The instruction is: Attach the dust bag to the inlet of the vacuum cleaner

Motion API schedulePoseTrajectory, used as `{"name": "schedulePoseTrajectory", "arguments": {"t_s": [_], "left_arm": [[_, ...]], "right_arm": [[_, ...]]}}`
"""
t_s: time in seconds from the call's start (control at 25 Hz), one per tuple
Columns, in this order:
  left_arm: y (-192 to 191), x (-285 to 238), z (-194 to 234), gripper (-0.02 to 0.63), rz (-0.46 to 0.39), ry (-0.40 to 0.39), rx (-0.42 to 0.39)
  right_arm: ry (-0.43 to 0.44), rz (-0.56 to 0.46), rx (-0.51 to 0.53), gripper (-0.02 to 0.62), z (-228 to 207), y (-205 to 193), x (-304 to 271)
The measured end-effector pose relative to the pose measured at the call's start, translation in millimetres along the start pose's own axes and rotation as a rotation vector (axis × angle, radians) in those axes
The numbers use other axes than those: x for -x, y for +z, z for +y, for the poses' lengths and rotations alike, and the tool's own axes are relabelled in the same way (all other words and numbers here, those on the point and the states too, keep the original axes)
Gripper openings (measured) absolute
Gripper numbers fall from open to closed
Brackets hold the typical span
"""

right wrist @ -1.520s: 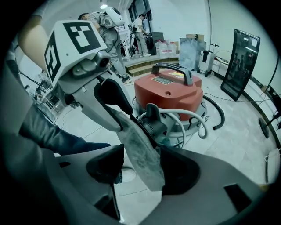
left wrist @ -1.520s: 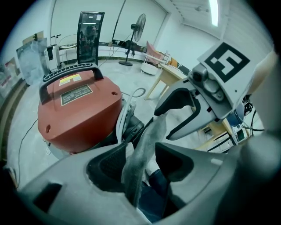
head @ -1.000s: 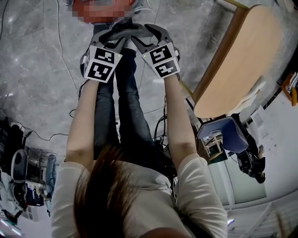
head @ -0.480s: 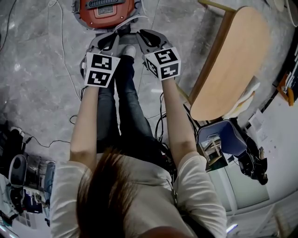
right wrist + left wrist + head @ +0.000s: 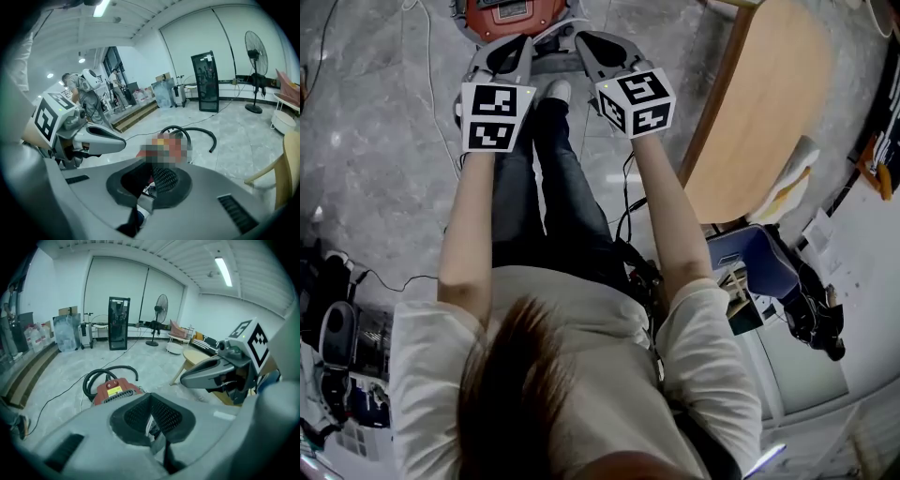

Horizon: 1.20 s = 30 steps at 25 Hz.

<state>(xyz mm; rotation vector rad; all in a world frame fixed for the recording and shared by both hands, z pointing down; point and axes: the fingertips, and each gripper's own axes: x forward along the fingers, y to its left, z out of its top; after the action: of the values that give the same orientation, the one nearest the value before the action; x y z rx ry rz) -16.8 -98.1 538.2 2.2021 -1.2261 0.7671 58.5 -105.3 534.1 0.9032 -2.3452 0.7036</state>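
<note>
The red vacuum cleaner (image 5: 511, 14) stands on the grey floor at the top edge of the head view, with its black hose (image 5: 101, 376) coiled behind it. No dust bag shows in any view. My left gripper (image 5: 514, 49) and right gripper (image 5: 589, 45) hang side by side in the air over the person's legs, short of the vacuum (image 5: 115, 389). Both have just been closing. The left gripper (image 5: 151, 420) is shut with nothing held. The right gripper (image 5: 151, 182) is also shut on nothing. A mosaic patch covers most of the vacuum in the right gripper view.
A round wooden table (image 5: 769, 122) stands to the right, a blue chair (image 5: 759, 262) below it. Cables trail over the floor (image 5: 384, 141). Clutter fills the lower left corner (image 5: 337, 356). A fan (image 5: 161, 310) and a black cabinet (image 5: 118, 323) stand far back.
Both grippers have risen and now sit higher in the head view. The vacuum has slid toward the top edge of that view.
</note>
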Motion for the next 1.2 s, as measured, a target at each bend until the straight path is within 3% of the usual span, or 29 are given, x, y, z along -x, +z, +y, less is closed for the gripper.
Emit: {"name": "schedulePoseTrajectory", "arguments": {"t_s": [0.24,0.68,0.8,1.2], "left_arm": [[40,44,4,0.017,-0.081,0.044,0.015],[130,136,-11,0.015,-0.233,0.11,0.03],[150,156,-19,0.015,-0.266,0.119,-0.005],[199,206,-46,0.015,-0.366,0.128,0.023]], "right_arm": [[-0.021,-0.071,0.062,0.0,19,48,46],[-0.093,-0.279,0.02,0.0,32,150,151],[-0.095,-0.307,0.036,0.0,40,169,172],[-0.082,-0.376,0.083,0.0,68,209,246]]}}
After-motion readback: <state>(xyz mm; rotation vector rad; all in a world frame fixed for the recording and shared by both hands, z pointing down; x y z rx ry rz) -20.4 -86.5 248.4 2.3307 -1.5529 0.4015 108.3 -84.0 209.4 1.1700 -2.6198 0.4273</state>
